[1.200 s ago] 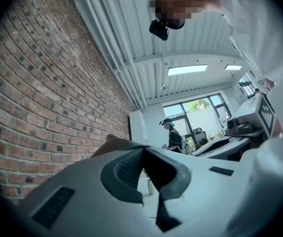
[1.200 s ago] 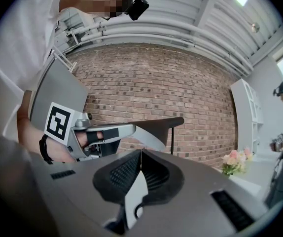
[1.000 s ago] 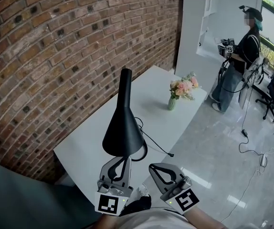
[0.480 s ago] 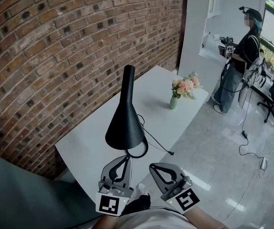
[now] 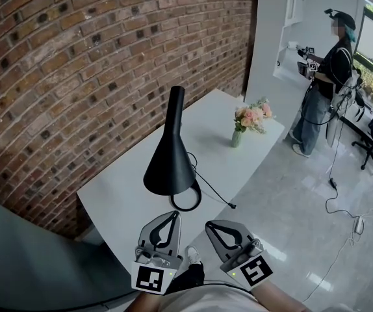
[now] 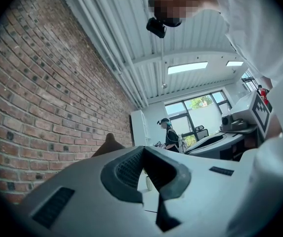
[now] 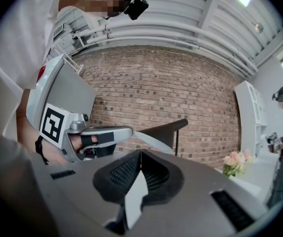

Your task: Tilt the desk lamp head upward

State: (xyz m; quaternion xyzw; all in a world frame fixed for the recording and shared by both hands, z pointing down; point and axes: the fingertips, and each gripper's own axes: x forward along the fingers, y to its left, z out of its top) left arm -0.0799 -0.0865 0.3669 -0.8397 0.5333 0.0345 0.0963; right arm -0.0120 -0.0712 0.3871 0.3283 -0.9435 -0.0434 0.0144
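Note:
The black desk lamp [image 5: 170, 155] stands on the white table [image 5: 121, 200], its cone head pointing down over its ring base [image 5: 185, 201]. Both grippers hover side by side just off the table's near edge, below the lamp. My left gripper [image 5: 173, 214] is shut and holds nothing; its tip is a short gap from the ring base. My right gripper [image 5: 210, 225] is shut and empty too. In the left gripper view the closed jaws [image 6: 142, 151] hide most of the lamp [image 6: 109, 144]. In the right gripper view the lamp [image 7: 166, 131] rises behind the closed jaws [image 7: 140, 153].
The lamp's black cable [image 5: 216, 197] trails across the table towards its right edge. A small vase of pink flowers [image 5: 248, 123] stands farther back. A brick wall [image 5: 76, 77] runs along the table's left. A person [image 5: 326, 77] stands at the back right on the tiled floor.
The left gripper's tip, which was at the lamp shade's rim, now sits clear below it. Both grippers stay shut. The lamp appears slightly farther off.

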